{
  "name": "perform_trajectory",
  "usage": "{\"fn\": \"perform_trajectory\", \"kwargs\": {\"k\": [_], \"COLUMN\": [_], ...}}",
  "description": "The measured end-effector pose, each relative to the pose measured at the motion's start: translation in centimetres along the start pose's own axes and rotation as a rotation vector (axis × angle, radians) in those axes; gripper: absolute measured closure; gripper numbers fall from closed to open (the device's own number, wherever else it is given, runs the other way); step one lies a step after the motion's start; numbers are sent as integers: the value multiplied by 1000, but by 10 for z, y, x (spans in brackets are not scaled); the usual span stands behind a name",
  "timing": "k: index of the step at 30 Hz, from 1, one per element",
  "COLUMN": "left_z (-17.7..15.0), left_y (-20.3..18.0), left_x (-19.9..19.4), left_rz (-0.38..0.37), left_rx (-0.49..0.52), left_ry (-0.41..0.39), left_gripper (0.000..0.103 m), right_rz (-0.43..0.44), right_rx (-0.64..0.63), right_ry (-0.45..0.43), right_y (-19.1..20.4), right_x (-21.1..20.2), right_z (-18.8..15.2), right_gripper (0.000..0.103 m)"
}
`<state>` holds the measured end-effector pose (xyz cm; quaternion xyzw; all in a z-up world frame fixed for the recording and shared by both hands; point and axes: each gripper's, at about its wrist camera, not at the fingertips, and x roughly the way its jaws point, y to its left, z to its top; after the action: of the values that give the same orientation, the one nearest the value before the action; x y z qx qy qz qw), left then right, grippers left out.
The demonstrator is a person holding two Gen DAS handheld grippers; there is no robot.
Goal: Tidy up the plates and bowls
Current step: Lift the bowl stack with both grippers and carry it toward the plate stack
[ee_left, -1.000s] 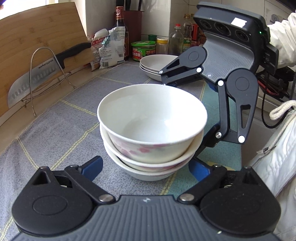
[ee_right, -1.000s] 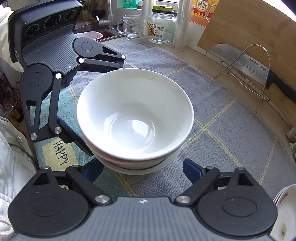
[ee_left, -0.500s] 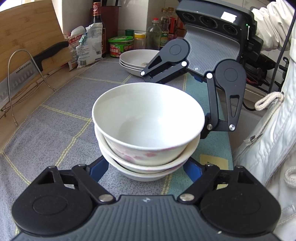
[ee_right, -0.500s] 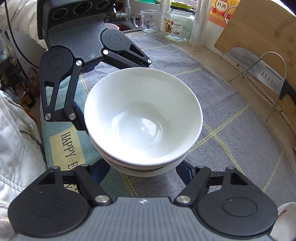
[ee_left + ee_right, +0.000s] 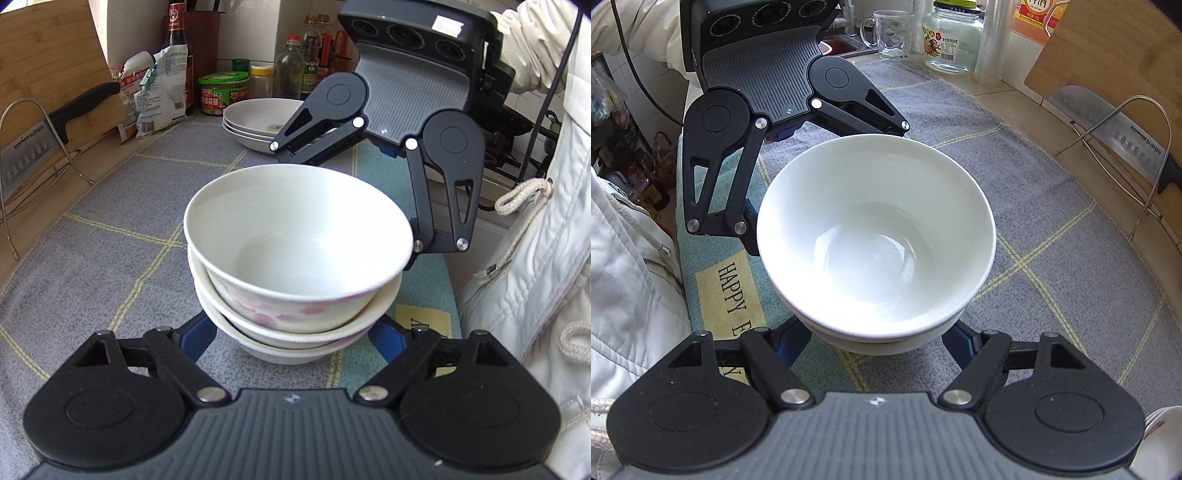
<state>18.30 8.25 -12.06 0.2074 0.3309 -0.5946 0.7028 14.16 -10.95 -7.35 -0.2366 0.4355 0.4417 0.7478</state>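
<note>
A stack of three white ceramic bowls [image 5: 295, 258], the top one printed with pink flowers on its outer wall, stands on the grey woven mat with yellow grid lines [image 5: 110, 229] that covers the counter. Both grippers face each other across it. The left gripper [image 5: 291, 338] reaches in low, its blue-padded fingers [image 5: 197, 338] on either side of the bottom bowl; its jaws are opening slightly, with the stack between them, and whether the pads touch the bowl cannot be told, since the bowls hide the tips. The right gripper [image 5: 877, 341] does the same from the opposite side, its blue fingers [image 5: 792, 341] drawn in close under the lowest bowl's flare; the contact itself is hidden there too, so a firm pinch cannot be confirmed.

The step in hand looks like a two-handed pick-up of the bowl stack, judging by the twin low approach. A second stack of shallow white plates [image 5: 258, 123] sits further back near the jars, well apart from the bowls.

The next move likely calls for both pairs of fingers to seat evenly under the bottom bowl's curve, then a level, matched lift, because any tilt could let the nested bowls slide.
</note>
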Motion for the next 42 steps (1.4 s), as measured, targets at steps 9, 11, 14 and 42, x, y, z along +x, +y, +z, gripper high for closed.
{"fn": "perform_trajectory", "kwargs": {"k": [9,11,14,42], "left_z": [-1,-2,-1,8], "left_y": [0,0,0,-8], "left_x": [0,1,3,2], "left_rz": [-7,-9,-12,32], "left_rx": [9,13,16,4], "left_ry": [-8,-9,-8,23], "left_gripper": [14,13,13,13], "right_rz": [-3,-4,-6,2], "right_rx": [4,5,5,13], "right_ry": [6,5,6,-16], "right_y": [0,0,0,2], "right_x": [0,0,0,-11], "right_z": [1,1,1,-4], "right_gripper": [22,22,22,22]}}
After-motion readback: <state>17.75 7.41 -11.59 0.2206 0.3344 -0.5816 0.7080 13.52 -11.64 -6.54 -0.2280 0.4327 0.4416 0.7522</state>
